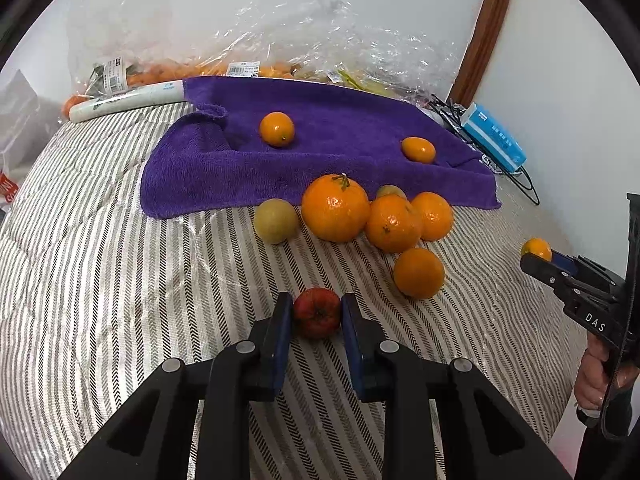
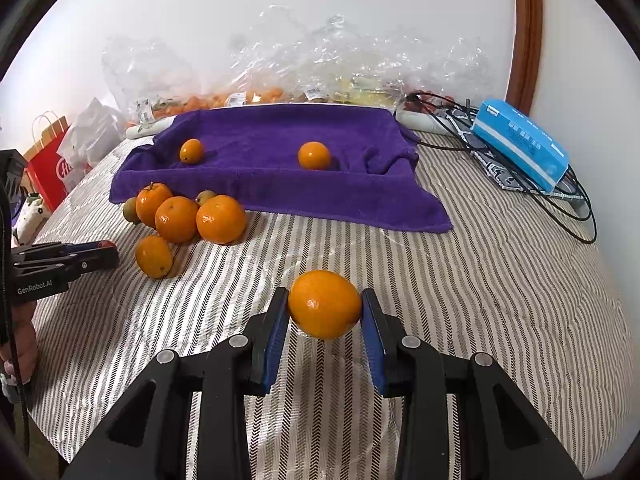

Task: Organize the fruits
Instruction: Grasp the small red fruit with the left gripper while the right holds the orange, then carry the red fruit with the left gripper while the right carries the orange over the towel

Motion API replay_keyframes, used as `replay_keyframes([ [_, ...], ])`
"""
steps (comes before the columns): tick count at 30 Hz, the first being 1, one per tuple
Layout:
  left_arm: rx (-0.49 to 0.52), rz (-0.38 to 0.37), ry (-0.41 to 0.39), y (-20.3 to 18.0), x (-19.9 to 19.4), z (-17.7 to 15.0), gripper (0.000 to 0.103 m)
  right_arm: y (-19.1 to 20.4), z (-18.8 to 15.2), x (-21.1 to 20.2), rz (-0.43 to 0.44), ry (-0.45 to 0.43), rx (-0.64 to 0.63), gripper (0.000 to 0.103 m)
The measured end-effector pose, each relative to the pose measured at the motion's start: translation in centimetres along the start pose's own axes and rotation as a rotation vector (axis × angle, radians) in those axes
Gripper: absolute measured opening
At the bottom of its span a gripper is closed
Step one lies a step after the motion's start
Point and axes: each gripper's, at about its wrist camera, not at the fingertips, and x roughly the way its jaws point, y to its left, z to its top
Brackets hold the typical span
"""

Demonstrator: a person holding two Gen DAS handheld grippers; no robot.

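While the left gripper [image 1: 316, 312] looked out along its own fingers, its jaws were pinching a small red fruit [image 1: 317, 318] just above the striped bedspread [image 1: 100, 240]. Ahead of it lay a heap of oranges [image 1: 335, 207] with a yellow-green fruit [image 1: 276, 221] beside them, all touching or nearly touching the front edge of a purple towel [image 1: 320, 160]. Two small oranges [image 1: 277, 129] already sat apart on that towel. At the far right edge the right gripper [image 1: 538, 258] held a small orange [image 1: 536, 248] aloft.

In the right wrist view, the right gripper [image 2: 325, 308] had its jaws closed against the sides of that small orange [image 2: 324, 304], which hung clear of the bedspread [image 2: 500, 300]. The purple towel [image 2: 280, 184] lay well ahead, with the heap of oranges [image 2: 221, 219] near its left corner. The left gripper [image 2: 100, 250] showed at the left edge, a trace of red at its tip.

Both fruits seemed to be in mid-carry, so the step in hand was probably transport to the towel. The next move would call for setting each fruit down on a bare part of the cloth, perhaps with its own kind, without letting it roll.

The surface was a soft quilted bed, so fruit might settle or roll. Behind the towel lay clear plastic bags [image 2: 320, 64] of produce against a white wall; a blue box [image 2: 520, 144] and black cables [image 2: 568, 208] lay to the right, near a brown wooden frame [image 2: 526, 32].
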Motion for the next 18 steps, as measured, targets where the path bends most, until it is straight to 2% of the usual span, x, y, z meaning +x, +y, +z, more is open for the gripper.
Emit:
replay_keyframes([
  [7,-0.043,-0.019,-0.039,0.1,-1.5,0.4,0.023,0.0,0.8,-0.5,0.006,-0.015,-0.001,0.036],
  [12,-0.095,-0.007,-0.092,0.1,-3.0,2.6,0.024,-0.8,2.5,-0.9,0.025,-0.030,0.023,0.036],
  [18,-0.154,0.006,-0.156,0.6,-3.8,6.8,0.024,-1.8,6.7,-1.3,0.016,-0.097,0.038,0.036],
])
